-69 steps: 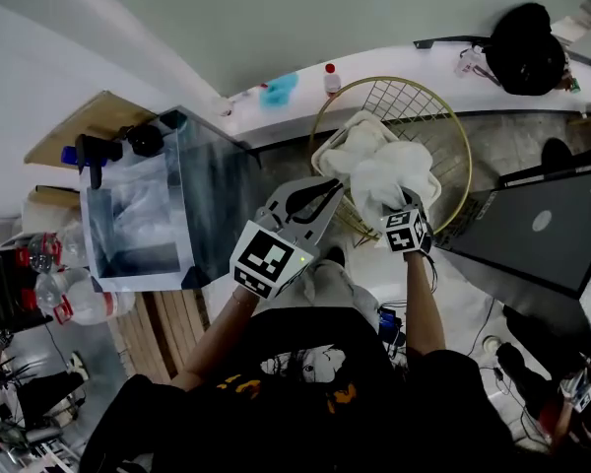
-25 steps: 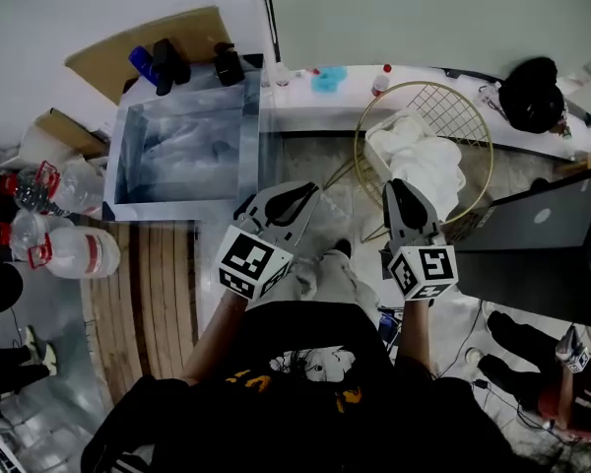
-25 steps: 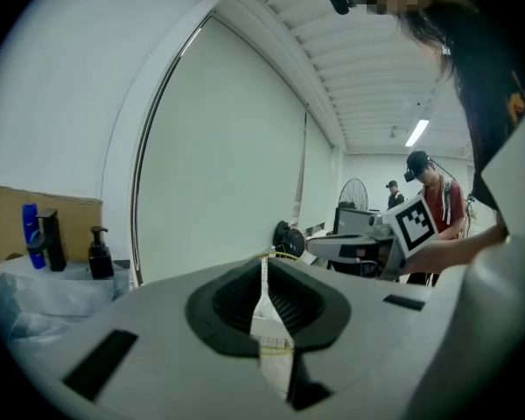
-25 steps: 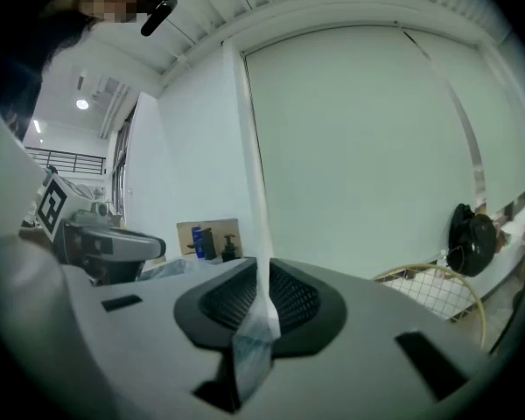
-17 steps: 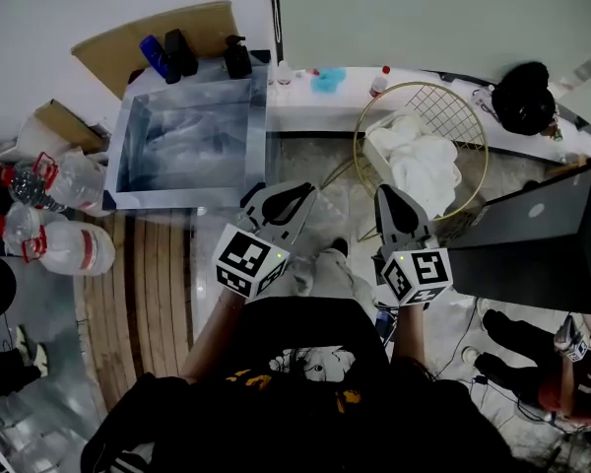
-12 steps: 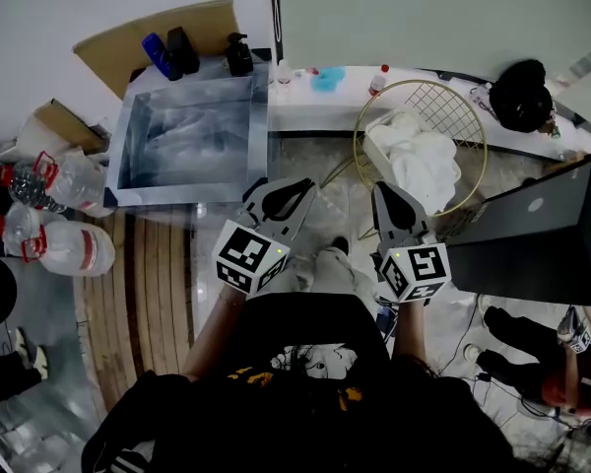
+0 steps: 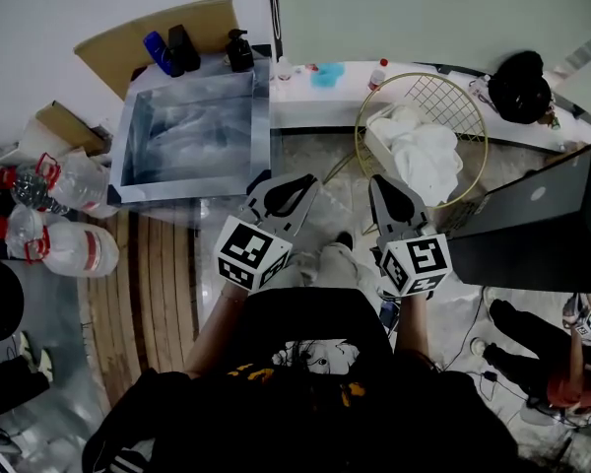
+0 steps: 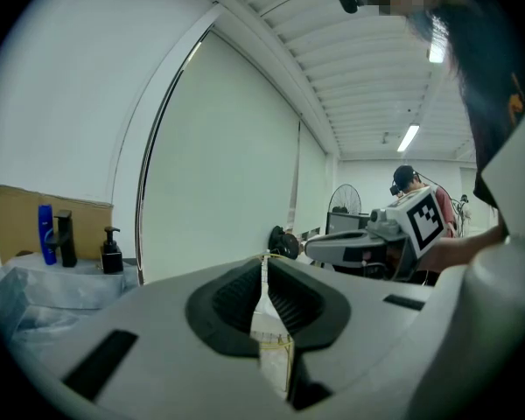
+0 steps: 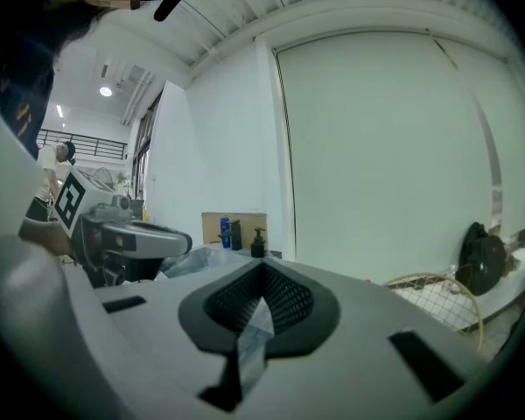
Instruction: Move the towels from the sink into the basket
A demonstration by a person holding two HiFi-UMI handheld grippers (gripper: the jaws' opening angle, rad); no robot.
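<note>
**One towel delivered — both hand-held grippers coming back empty**

The person is turning away from the drop-off, so the steel sink (image 7: pixel 260 126) is now lying square ahead on the left, where a few seconds ago it was sitting off at an angle. Something pale and crumpled is lying in it; I cannot tell from here whether it is another towel.

The gold wire basket (image 7: pixel 443 99) is standing well apart on the right. The white towels (image 7: pixel 424 161) are resting heaped inside it — the one that was hanging from the right hand-held gripper above the basket has joined the pile.

The right hand-held gripper (image 7: pixel 382 187) is now hovering short of the basket, its jaws pressed together on nothing. The left hand-held gripper (image 7: pixel 305 183) is pointing toward the sink's near corner, its jaws likewise closed and empty.

To my eye one delivery is finished and the next reach into the sink is starting. For that the jaws will be needing to open.
</note>
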